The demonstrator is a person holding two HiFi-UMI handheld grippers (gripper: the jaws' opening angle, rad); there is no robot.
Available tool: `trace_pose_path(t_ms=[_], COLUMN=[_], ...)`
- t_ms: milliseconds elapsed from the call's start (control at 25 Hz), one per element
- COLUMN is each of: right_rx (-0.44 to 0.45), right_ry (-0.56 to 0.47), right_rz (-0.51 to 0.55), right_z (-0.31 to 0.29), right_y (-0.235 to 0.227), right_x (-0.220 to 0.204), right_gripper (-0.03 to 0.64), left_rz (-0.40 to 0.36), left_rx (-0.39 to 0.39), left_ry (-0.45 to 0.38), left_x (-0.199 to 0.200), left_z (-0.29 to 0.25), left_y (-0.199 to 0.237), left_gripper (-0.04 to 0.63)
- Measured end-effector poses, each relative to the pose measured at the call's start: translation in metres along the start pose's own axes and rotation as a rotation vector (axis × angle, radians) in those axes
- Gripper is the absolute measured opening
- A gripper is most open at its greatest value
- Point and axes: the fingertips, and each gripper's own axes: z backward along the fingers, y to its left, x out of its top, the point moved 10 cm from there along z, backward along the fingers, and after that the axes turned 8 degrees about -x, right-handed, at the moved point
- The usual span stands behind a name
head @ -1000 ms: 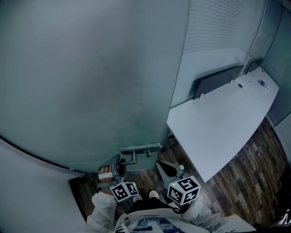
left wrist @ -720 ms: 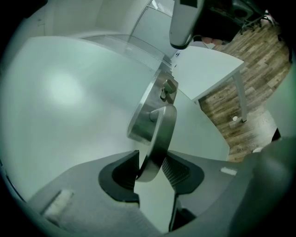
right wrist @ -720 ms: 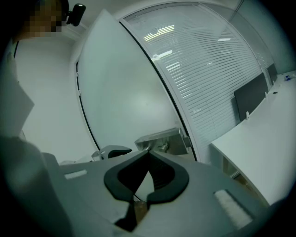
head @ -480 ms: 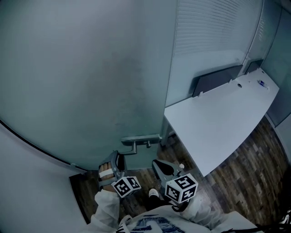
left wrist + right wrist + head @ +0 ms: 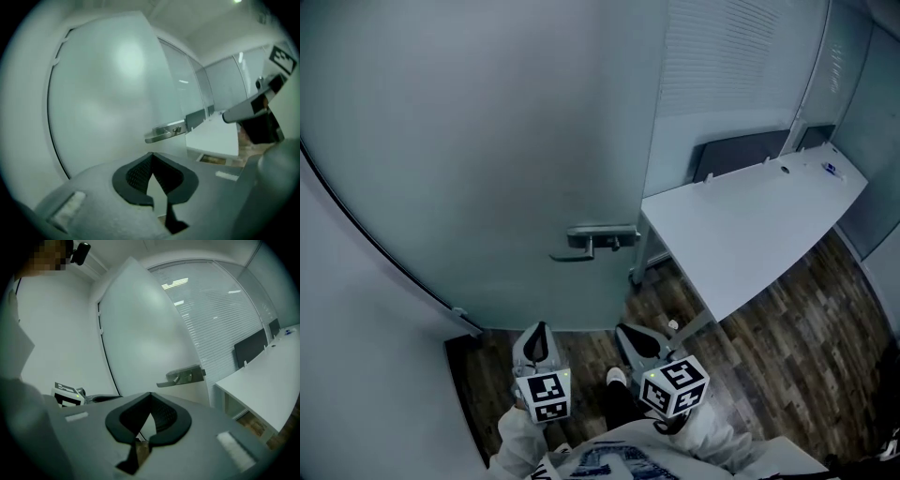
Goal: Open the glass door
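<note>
The frosted glass door [image 5: 487,141] fills the upper left of the head view. Its metal lever handle [image 5: 592,238] sits near the door's right edge, and nothing touches it. The handle [image 5: 164,133] also shows ahead in the left gripper view, and in the right gripper view the handle [image 5: 185,376] is well clear of the jaws. My left gripper [image 5: 537,342] hangs below the handle, upright and shut with nothing in it. My right gripper [image 5: 639,342] is beside it, also shut and holding nothing. Both sets of jaws point toward the door.
A white desk [image 5: 750,234] stands close to the right of the door, with a dark panel [image 5: 741,155] along its back edge. Slatted blinds [image 5: 722,56] cover the wall behind it. The floor [image 5: 787,347] is dark wood. A shoe [image 5: 617,377] shows between the grippers.
My left gripper has come off the lever handle, drawn back toward the person, rolled upright and shut. The right gripper has drawn back too. The handle now sits higher and farther off.
</note>
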Motion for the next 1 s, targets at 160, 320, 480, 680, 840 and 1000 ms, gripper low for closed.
trace_pose_path(t_ms=[160,320,480,680,840,1000], right_rx=[-0.021,-0.047,-0.054,-0.063,-0.050,-0.045], right_ry=[-0.041,-0.047,-0.024,-0.016,0.007,-0.010], right_rz=[0.039,0.072,0.073,0.073,0.074,0.072], right_z=[0.048,0.100,0.136,0.165,0.183,0.191], right_y=[0.033,0.062,0.078,0.075,0.064,0.049], right_x=[-0.017,-0.036,-0.050,-0.052,-0.053,-0.046], right_gripper=[0.005,0.005,0.005,0.005,0.005,0.005], left_rz=[0.087,0.081,0.116,0.113,0.111,0.087], left_rx=[-0.033,-0.070,-0.093,-0.096,-0.114,-0.117], left_ry=[-0.056,-0.040,-0.001,0.046,0.037,0.003], left_x=[-0.014,-0.030,-0.049,-0.056,-0.047,-0.033], left_z=[0.058,0.113,0.148,0.170,0.175,0.172], left_y=[-0.014,-0.036,-0.054,-0.076,-0.100,-0.117], left_gripper=[0.002,0.002,0.002,0.002,0.002,0.002])
